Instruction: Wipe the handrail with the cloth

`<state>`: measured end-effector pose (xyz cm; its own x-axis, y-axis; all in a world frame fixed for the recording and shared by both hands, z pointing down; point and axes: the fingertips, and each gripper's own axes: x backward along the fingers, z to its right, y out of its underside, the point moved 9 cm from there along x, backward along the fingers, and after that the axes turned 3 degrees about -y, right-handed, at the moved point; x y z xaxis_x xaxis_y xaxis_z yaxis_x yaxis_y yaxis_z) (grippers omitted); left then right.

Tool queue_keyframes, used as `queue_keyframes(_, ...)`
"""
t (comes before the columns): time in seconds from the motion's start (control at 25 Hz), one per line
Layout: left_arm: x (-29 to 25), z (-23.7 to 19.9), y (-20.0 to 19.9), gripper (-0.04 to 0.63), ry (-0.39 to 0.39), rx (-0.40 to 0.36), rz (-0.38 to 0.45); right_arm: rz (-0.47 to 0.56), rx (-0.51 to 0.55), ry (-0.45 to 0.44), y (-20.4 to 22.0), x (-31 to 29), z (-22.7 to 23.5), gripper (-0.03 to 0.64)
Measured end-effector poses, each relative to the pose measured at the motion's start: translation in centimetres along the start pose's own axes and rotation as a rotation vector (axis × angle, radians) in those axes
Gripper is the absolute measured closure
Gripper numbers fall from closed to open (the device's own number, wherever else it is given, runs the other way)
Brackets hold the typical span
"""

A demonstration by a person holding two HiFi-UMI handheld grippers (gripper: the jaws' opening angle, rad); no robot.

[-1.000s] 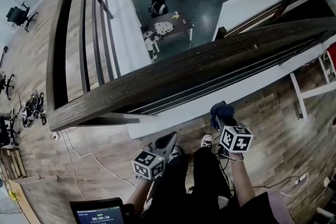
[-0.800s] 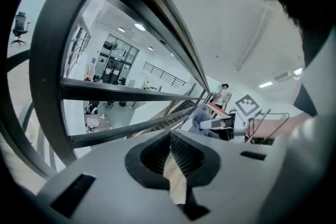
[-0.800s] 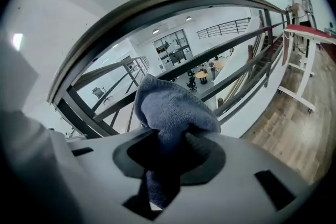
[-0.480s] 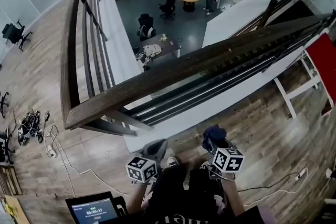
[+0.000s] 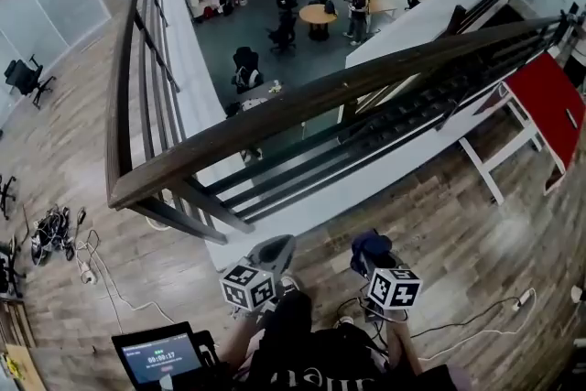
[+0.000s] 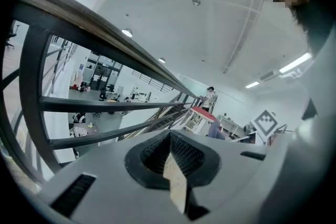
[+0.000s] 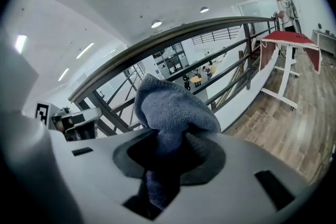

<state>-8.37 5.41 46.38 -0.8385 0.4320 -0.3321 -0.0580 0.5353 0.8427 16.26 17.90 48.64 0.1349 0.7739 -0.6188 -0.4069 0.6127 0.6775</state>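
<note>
1. The handrail [image 5: 339, 92] is a dark wooden top bar. It runs across the person's front, from low on the left to high on the right in the head view, with thinner bars under it.
2. The cloth [image 7: 173, 107] is blue, bunched into a rounded wad and not yet on the wood. In the right gripper view the rail arcs above and beyond it, apart from it.
3. The right gripper [image 7: 168, 155] has its jaws pinched on the cloth's lower folds, and the wad stands proud of the tips (a good wiping face, I'd judge).
4. The left gripper [image 6: 170, 160] has its jaws pressed together on nothing, and hangs low beside the right one.
5. Both sit well short of the rail, near the person's feet on the wooden floor [image 5: 439, 224].
6. My read: the right gripper must go up and forward, then travel along the bar's length.
</note>
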Motion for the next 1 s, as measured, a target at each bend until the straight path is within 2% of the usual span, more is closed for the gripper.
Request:
queue_keyframes(0.28,-0.6,10.3,1.8,0.595,0.055,-0.035,0.024,-0.004,0.054,-0.005,1.8,7.9,3.7,0.508)
queue_keyframes(0.52,-0.9,17.7,5.3,0.595,0.114,-0.068,-0.003,0.002,0.114,-0.037,3.4,12.0,5.1,0.508)
queue_keyframes(0.68,-0.1,20.4,6.7,0.595,0.125,-0.092,-0.007,0.006,0.141,-0.064,4.8,13.9,5.1,0.508)
queue_keyframes(1.0,2.0,22.8,7.9,0.595,0.096,-0.117,-0.001,0.019,0.172,-0.126,6.2,16.0,4.2,0.508)
